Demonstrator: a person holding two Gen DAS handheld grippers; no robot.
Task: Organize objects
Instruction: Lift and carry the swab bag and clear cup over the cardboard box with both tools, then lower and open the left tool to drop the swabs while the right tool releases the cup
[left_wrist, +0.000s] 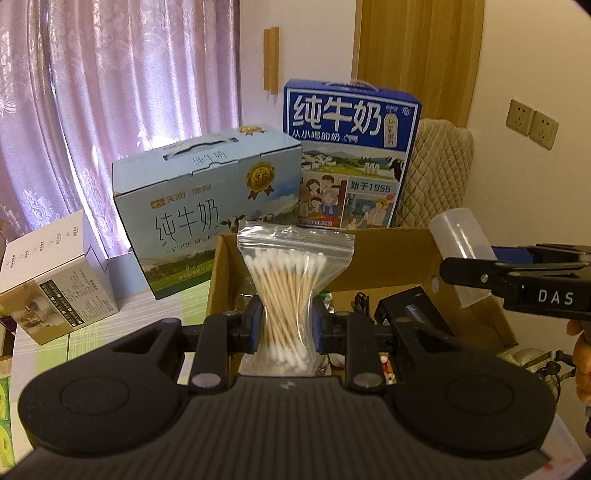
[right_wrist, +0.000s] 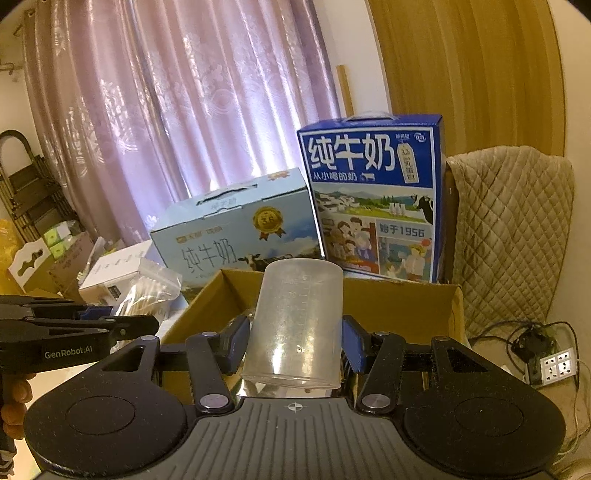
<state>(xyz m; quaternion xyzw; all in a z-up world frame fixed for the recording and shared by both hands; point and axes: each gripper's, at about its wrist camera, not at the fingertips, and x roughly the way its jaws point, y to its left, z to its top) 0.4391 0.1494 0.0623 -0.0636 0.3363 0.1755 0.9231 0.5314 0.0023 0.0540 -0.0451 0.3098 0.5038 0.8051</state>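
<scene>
Cotton-swab bag (left_wrist: 287, 295), pinched by the left gripper (left_wrist: 287, 328), may slip; right gripper (right_wrist: 293, 343) clamps a plastic cup (right_wrist: 295, 325), seemingly over the cardboard box (right_wrist: 406, 306).

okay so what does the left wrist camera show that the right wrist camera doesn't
Only the left wrist view shows the wall sockets and the black device inside the cardboard box. Only the right wrist view shows the power strip on the floor and the folding ladder. Both show the left claw shut on the cotton swab bag, the right claw shut on the plastic measuring cup, and two milk cartons.
</scene>
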